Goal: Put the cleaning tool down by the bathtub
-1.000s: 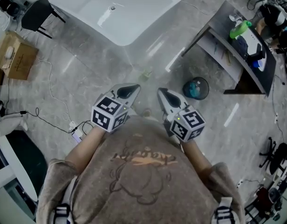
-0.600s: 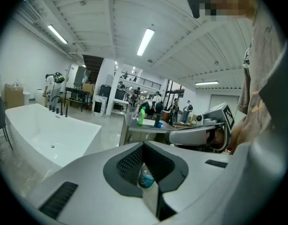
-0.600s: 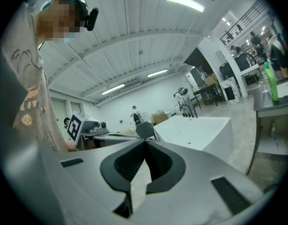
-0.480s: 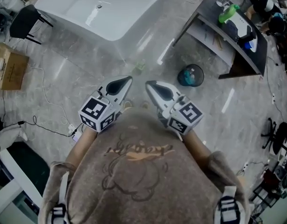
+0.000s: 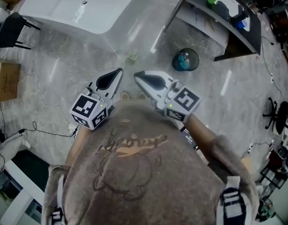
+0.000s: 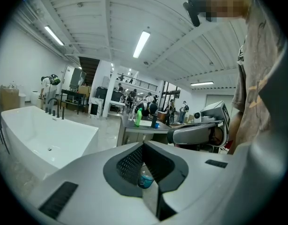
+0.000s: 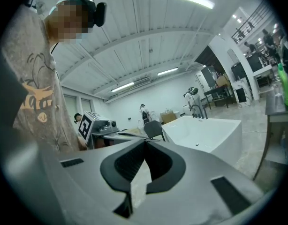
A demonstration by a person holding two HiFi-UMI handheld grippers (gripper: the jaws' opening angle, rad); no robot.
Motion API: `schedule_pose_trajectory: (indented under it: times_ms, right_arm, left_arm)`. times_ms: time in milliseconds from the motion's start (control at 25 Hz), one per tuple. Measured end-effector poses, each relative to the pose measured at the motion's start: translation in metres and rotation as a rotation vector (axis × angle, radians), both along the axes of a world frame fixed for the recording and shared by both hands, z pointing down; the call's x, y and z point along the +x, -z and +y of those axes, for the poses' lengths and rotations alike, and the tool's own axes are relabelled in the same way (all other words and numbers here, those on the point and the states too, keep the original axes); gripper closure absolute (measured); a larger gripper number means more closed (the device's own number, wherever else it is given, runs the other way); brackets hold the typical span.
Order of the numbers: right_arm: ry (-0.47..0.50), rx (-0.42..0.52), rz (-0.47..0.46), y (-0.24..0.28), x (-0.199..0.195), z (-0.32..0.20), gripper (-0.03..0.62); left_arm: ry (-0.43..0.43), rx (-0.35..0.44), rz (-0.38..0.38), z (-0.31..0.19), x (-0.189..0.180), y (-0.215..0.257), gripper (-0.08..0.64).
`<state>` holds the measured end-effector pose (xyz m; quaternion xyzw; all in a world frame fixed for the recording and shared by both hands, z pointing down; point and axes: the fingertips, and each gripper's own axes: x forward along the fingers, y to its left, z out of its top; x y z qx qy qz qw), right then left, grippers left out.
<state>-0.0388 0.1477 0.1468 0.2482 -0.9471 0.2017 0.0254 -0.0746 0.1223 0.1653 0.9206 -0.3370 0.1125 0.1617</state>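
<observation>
- Head view: the left gripper point(image 5: 117, 72) and right gripper point(image 5: 138, 75) point side by side toward the bathtub point(image 5: 113, 20). A small pale-green object point(image 5: 132, 57), judged to be the cleaning tool, lies on the floor ahead of both tips. It sits between them and the tub's near corner, just beside the tub and apart from both grippers. Neither hand is clearly nearer. The object is too small to give its shape or long axis.
- Left gripper view: the left gripper point(image 6: 144, 145) is clenched, tips together, holding nothing. The teal bin point(image 6: 145, 179) showing through the jaw aperture stands on the floor beyond. The bathtub point(image 6: 80, 144) lies ahead-left. The tool is not visible.
- Right gripper view: the right gripper point(image 7: 145, 143) is clenched and empty. The bathtub point(image 7: 223, 144) lies ahead-right. The tool is not visible.
</observation>
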Motion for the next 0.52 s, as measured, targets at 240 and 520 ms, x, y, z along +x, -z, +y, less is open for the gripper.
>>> schedule_pose_trajectory:
  times_ms: [240,520]
  right_arm:
    - [0.023,-0.001,-0.002,0.000,-0.008,0.007,0.594]
    - [0.049,0.013,0.003,-0.002,-0.012,0.007,0.594]
  left_arm:
    - [0.012,-0.007,0.001,0.007,-0.005,-0.004,0.549]
    - [0.028,-0.010,0.002,0.007,-0.010,-0.009,0.549]
